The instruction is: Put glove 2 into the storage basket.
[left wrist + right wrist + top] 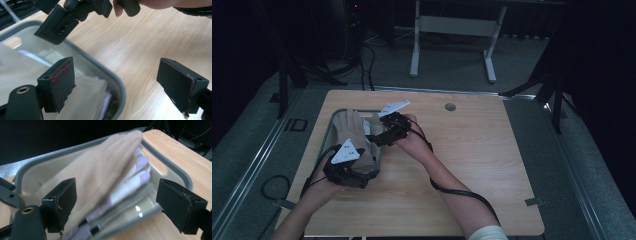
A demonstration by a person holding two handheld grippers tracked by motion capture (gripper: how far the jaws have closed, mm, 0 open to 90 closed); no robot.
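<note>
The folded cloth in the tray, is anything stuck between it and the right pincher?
Nothing visible is in the way. The right gripper has its jaws open, and the beige folded cloth lies right ahead of them in the grey tray, with a stack of pale cloths under it.

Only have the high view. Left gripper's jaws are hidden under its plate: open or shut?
Observer: Open. The left gripper view shows the left gripper with nothing clamped, one jaw over the tray, the other over the bare table.
Operator: Right one?
Observer: The right gripper is open too, pointed at the beige cloth; its pads are not pressing on it.
Operator: Anything under that cloth?
Observer: Yes, pale folded layers with lilac tips lie stacked beneath it in the tray.
</note>
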